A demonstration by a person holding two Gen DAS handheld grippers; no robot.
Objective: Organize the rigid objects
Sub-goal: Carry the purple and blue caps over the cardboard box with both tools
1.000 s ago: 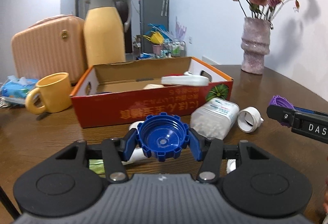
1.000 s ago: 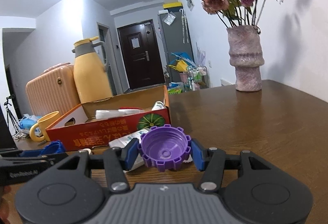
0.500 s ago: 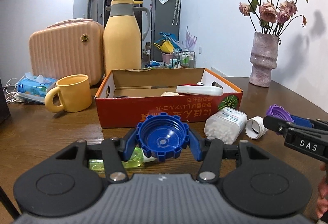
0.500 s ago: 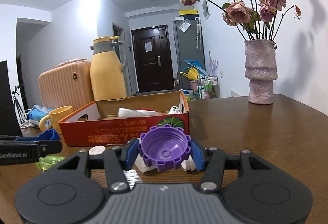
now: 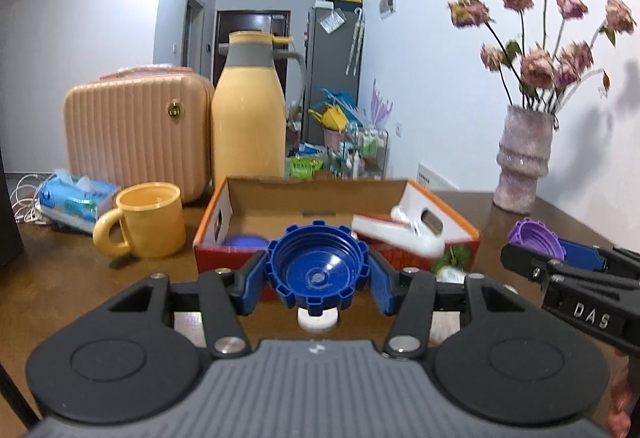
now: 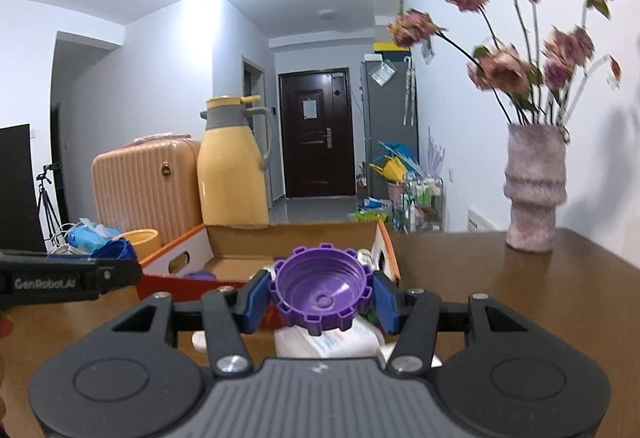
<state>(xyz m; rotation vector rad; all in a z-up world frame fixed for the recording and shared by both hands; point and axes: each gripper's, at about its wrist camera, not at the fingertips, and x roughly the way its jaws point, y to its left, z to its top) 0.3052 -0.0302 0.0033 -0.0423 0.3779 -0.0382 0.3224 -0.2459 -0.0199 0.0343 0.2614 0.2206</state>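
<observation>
2 caps held: left hand-held gripper [image 5: 318,270] clamps blue cap [image 5: 318,272]; right hand-held gripper [image 6: 322,296] clamps purple cap [image 6: 322,292].

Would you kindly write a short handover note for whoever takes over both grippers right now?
Left gripper: shut on the blue cap, held above the table in front of the red box.
Right gripper: shut on the purple cap, also near the box.
Done: a white item and a blue-purple item lie in the box.
Left: drop both caps in, then the white bottle and small white pieces on the table.
</observation>
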